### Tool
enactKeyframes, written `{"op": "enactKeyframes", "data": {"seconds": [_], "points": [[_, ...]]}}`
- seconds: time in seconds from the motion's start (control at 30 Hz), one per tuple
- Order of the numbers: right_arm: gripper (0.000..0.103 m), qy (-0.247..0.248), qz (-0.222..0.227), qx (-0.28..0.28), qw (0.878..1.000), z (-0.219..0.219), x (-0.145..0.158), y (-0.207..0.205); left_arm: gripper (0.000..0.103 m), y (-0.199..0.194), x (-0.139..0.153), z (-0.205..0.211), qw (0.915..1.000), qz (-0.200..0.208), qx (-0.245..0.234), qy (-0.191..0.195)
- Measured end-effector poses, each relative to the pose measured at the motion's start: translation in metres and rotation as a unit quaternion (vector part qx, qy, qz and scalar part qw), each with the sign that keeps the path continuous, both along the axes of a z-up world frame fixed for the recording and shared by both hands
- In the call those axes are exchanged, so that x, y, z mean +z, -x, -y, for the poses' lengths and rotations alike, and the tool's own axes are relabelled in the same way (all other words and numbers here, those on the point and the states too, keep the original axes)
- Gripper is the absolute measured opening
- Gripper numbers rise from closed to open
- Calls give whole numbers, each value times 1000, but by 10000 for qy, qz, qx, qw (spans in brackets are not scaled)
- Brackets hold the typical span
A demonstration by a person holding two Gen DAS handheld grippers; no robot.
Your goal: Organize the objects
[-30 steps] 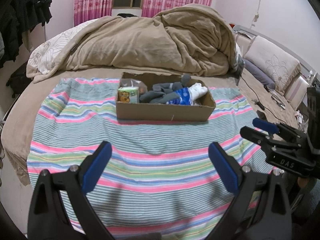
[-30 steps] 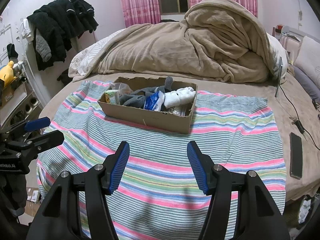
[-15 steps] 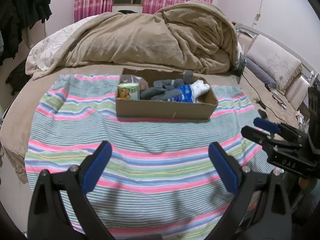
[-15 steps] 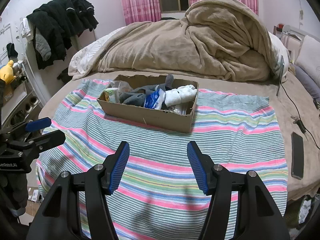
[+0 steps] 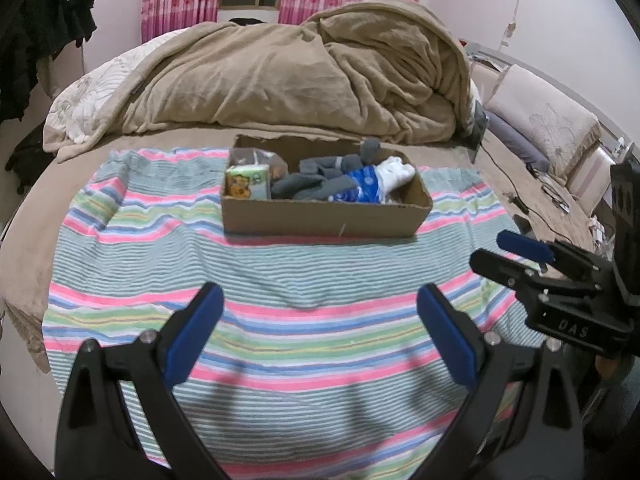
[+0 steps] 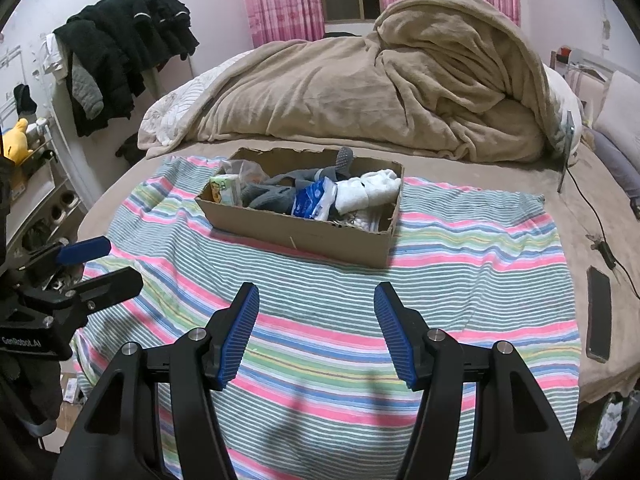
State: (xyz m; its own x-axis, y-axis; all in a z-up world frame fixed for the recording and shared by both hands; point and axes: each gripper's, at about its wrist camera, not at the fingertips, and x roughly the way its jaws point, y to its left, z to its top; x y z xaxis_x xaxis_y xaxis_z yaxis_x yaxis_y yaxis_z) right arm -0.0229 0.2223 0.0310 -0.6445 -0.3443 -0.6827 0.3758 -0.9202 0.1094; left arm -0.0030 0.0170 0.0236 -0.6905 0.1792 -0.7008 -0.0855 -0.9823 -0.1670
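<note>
A cardboard box (image 5: 320,220) stands on a striped cloth (image 5: 280,320) on the bed. It holds a green tissue pack (image 5: 246,182), grey socks (image 5: 316,180), a blue-and-white packet (image 5: 362,184) and white socks (image 5: 396,170). The box also shows in the right wrist view (image 6: 304,232). My left gripper (image 5: 320,332) is open and empty, well short of the box. My right gripper (image 6: 316,332) is open and empty, also short of the box. Each gripper shows at the edge of the other's view, the right gripper (image 5: 516,254) and the left gripper (image 6: 104,264).
A heaped tan blanket (image 5: 300,72) fills the bed behind the box. A phone (image 6: 599,312) and a cable (image 6: 592,216) lie on the bed to the right. Dark clothes (image 6: 120,52) hang at the left wall. Pillows (image 5: 536,128) lie at the right.
Both grippers have drawn back slightly, so the box looks a little farther up in both views. The jaws stay open and empty. Nothing on the bed has moved.
</note>
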Motion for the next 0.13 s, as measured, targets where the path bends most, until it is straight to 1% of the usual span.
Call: {"op": "enactKeyframes", "data": {"seconds": [0.13], "points": [[63, -44, 30, 47, 10000, 0, -2, 6, 98, 8, -1, 3, 10000, -3, -6, 42]]}}
